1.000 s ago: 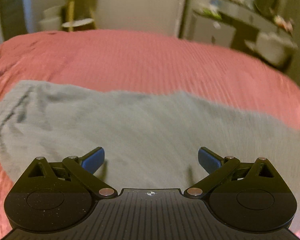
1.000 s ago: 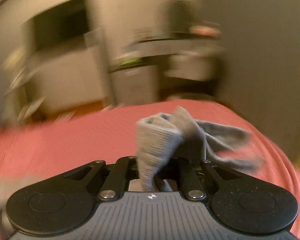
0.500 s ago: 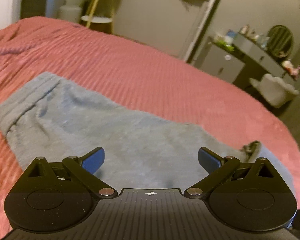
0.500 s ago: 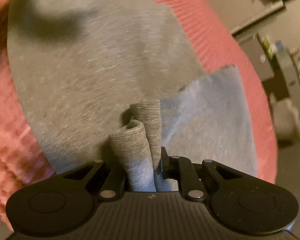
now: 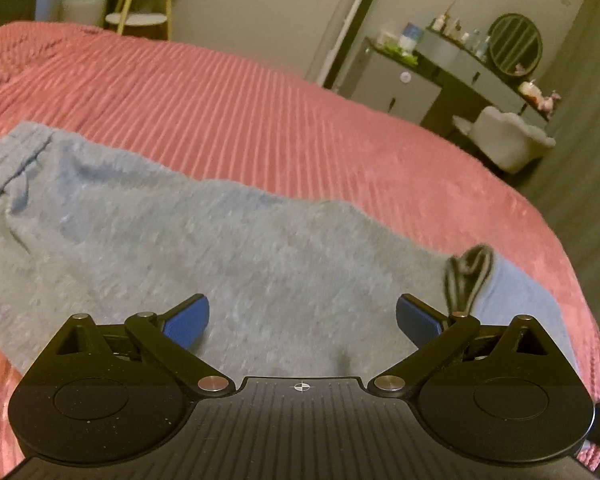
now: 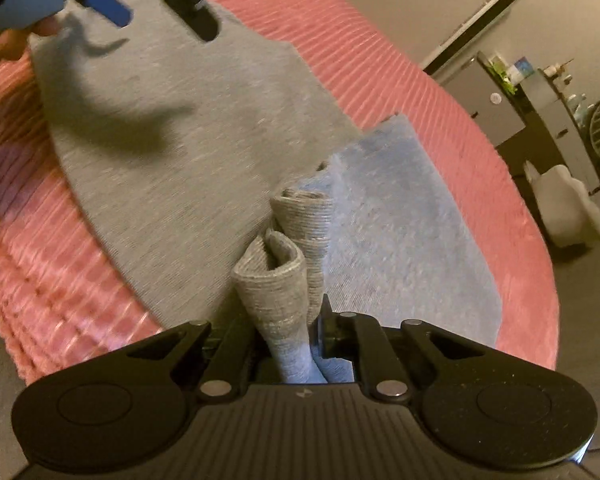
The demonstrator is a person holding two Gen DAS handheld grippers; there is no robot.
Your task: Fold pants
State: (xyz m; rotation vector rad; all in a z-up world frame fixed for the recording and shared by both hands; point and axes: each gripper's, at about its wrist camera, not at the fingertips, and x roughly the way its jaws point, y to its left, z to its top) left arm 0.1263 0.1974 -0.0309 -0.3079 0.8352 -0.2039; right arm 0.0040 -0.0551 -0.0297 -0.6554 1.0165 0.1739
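Observation:
Grey sweatpants (image 5: 204, 248) lie flat across the pink ribbed bedspread (image 5: 228, 104). My left gripper (image 5: 302, 320) is open and empty, hovering just above the middle of the pants. My right gripper (image 6: 300, 344) is shut on the ribbed cuffs (image 6: 288, 260) of the pants, holding them bunched and upright over the leg end. The pants (image 6: 188, 128) spread away to the upper left in the right wrist view, where the left gripper's blue fingers (image 6: 108, 4) show at the top. The raised cuffs also show in the left wrist view (image 5: 470, 268).
The bed's edge curves down on the right (image 5: 572, 264) to dark floor. A white chair (image 5: 508, 140) and a dresser with a round mirror (image 5: 514, 46) stand beyond it. A side table (image 5: 136, 20) stands at the far left.
My right gripper swung down from facing the room and brought the cuffs over the pants, then a little lower. My left gripper stayed open and shifted slightly over the pants.

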